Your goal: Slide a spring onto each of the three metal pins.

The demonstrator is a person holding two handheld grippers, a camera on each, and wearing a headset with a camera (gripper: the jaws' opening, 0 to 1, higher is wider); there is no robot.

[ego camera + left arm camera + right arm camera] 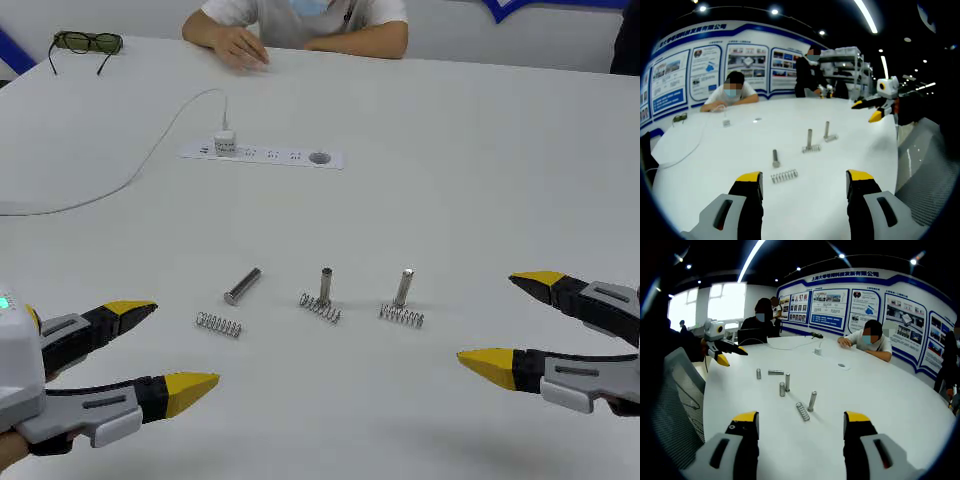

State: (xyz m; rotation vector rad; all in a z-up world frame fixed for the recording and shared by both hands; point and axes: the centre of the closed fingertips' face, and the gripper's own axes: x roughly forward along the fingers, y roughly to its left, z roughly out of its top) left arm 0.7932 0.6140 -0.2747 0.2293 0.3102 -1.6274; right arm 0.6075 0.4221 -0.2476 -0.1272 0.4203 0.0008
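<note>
Head view has three metal pins in a row on the white table [480, 150]: the left pin [243, 286] lies on its side, the middle pin [326, 284] and right pin [404, 287] stand upright. One spring lies loose just in front of each (left spring [219, 324], middle spring [320, 308], right spring [401, 316]). The left gripper [185, 343] at near left and the right gripper [486, 318] at near right have jaws spread wide, holding nothing.
</note>
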